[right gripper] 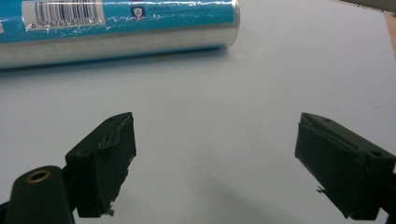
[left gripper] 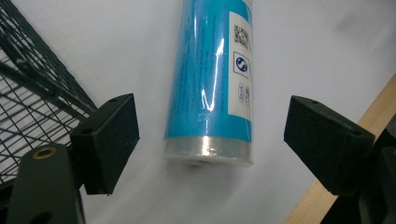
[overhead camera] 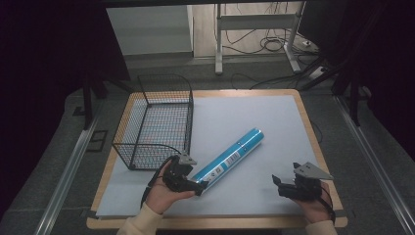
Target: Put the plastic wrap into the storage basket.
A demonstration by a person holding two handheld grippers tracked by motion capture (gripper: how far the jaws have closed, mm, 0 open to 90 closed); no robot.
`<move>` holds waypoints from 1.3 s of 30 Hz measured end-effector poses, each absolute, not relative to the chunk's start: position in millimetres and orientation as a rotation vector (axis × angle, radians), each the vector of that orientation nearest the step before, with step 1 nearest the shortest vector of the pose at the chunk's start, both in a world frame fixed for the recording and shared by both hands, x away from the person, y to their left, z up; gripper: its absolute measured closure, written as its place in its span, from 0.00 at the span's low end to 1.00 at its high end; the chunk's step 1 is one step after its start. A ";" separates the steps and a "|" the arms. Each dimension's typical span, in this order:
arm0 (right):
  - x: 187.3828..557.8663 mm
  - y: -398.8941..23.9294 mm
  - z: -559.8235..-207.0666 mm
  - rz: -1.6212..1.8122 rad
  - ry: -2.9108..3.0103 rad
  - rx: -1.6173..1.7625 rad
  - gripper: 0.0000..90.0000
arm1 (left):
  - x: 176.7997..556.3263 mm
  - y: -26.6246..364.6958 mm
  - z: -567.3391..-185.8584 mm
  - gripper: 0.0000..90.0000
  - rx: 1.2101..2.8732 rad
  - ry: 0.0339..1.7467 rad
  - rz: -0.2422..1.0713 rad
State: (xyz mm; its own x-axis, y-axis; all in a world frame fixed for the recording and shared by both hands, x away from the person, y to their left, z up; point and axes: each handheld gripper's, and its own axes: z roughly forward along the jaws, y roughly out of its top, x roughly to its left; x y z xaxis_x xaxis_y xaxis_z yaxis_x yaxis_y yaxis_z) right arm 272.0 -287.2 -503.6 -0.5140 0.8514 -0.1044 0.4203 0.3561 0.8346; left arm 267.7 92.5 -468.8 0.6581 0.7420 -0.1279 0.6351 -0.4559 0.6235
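Observation:
A long blue roll [overhead camera: 230, 155] wrapped in clear film, with a white barcode label, lies diagonally on the pale mat [overhead camera: 244, 117]. My left gripper [overhead camera: 199, 188] is at its near end. In the left gripper view the roll's end [left gripper: 210, 93] lies between the two black pads [left gripper: 109, 140], with gaps on both sides, so the jaws are open and not touching it. My right gripper [overhead camera: 277, 185] hovers open over bare mat at the front right. In its own view the roll [right gripper: 116, 28] lies across the top, well ahead of the pads [right gripper: 105, 161].
A black wire basket [overhead camera: 156, 120] stands at the mat's back left, close beside my left gripper; its mesh [left gripper: 32, 93] shows in the left gripper view. The wooden table edge [left gripper: 345, 168] runs near the left gripper. Desk legs and cables [overhead camera: 264, 44] lie on the floor beyond.

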 end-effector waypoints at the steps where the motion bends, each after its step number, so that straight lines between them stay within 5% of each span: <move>1: 271.9 -287.2 -504.0 1.055 2.093 1.098 0.14 | 267.8 92.2 -468.6 0.19 2.221 1.060 0.212; 28: 270.0 -278.5 -502.8 0.952 2.155 1.155 0.14 | 262.2 91.0 -462.2 0.19 2.266 1.082 0.259; 39: 268.2 -281.2 -502.4 0.957 2.145 1.165 0.14 | 277.2 61.3 -440.9 0.19 2.345 1.012 0.289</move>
